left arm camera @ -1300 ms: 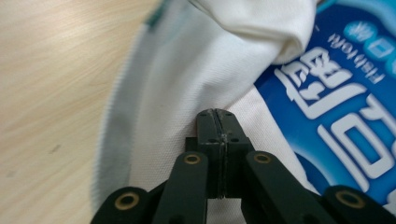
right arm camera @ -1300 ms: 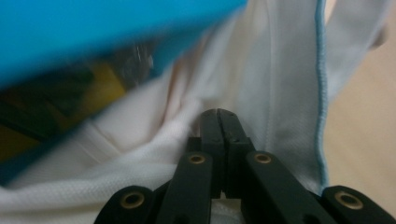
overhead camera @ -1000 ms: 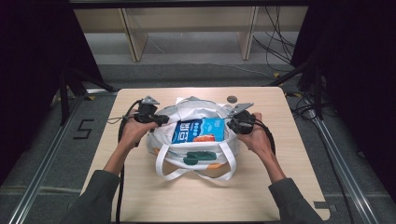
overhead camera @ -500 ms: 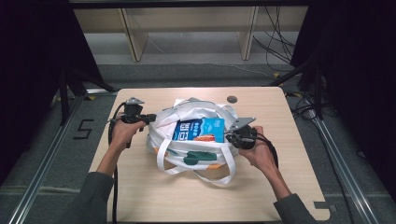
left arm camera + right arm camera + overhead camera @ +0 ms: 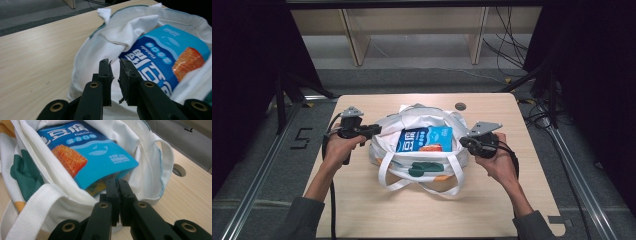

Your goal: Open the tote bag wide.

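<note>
1. Firstly, the table [image 5: 362, 210] is seen as a pale, wood-grained slab with a smooth matt top. The tote bag [image 5: 432, 117] is set at its middle.
2. The tote bag is made of soft white cloth, slumped and creased. Its mouth is spread wide and its edge is trimmed in a thin teal line. A dark green printed motif [image 5: 424, 167] is carried on the near wall, and two broad webbing handles [image 5: 422, 187] are flopped on the wood in front of the bag.
3. The snack packet [image 5: 424, 139] is laid flat inside the bag's open mouth. It is a glossy blue rectangular pouch with white lettering and an orange picture.
4. A second ago both grippers were pressed in at the bag's rim beside the packet, and since then they have been drawn outward. It is judged that the packet has been let go inside the bag and the packing step is finished or nearly so.
5. The left gripper [image 5: 374, 131] is held just off the bag's left side. Its black, hard-edged jaws are parted by a narrow gap, with nothing between them.
6. The right gripper [image 5: 463, 142] is held at the bag's right rim with its jaws brought together. No cloth is seen pinched between them.
7. A small round grommet [image 5: 460, 106] is sunk in the wood behind the bag.
</note>
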`<state>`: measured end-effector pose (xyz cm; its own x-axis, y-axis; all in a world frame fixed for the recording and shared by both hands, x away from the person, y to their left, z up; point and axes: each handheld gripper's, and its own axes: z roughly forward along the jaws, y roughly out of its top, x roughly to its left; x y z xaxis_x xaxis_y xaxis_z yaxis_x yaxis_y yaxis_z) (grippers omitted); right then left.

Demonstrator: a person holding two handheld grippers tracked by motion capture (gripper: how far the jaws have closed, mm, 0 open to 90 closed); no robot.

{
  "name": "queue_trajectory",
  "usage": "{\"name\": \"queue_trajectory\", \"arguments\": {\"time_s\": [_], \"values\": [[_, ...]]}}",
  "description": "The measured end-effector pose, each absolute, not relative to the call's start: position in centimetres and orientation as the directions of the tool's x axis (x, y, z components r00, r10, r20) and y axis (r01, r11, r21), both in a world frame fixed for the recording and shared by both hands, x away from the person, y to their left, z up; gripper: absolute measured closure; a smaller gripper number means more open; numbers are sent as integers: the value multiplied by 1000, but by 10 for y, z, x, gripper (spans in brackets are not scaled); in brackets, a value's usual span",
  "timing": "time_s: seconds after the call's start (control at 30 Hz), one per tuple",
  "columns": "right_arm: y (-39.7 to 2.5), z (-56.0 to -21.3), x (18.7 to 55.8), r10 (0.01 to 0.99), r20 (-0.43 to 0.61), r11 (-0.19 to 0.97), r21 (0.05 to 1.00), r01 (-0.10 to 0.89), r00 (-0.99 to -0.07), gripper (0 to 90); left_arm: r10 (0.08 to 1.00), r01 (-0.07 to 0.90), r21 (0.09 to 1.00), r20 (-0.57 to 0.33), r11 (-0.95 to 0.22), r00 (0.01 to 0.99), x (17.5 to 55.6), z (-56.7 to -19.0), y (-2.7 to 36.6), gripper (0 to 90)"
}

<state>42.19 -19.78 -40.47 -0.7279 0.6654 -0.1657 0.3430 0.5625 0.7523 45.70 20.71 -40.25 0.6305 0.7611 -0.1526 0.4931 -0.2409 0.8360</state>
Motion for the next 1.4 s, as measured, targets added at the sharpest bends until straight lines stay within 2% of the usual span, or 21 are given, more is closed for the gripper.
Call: {"name": "queue_trajectory", "arguments": {"time_s": [0.37, 0.4, 0.87, 1.03, 1.23, 1.4], "values": [[-205, -402, 415, 663, -167, 548, 772, 321, -730, 842, 710, 463, 856, -178, -229, 681, 429, -401, 203, 723], [-206, -402, 414, 676, -152, 538, 771, 342, -721, 838, 705, 460, 859, -182, -226, 686, 427, -401, 203, 717], [-218, -404, 410, 693, -138, 511, 786, 348, -707, 783, 701, 460, 857, -180, -233, 690, 410, -403, 203, 625], [-220, -404, 409, 695, -139, 505, 793, 341, -705, 736, 687, 444, 865, -176, -233, 705, 404, -402, 202, 576], [-222, -405, 405, 710, -118, 484, 798, 359, -694, 651, 671, 443, 864, -182, -240, 718, 398, -403, 199, 471], [-222, -406, 402, 720, -102, 471, 799, 375, -686, 583, 672, 422, 867, -147, -266, 726, 392, -400, 196, 419]]}}
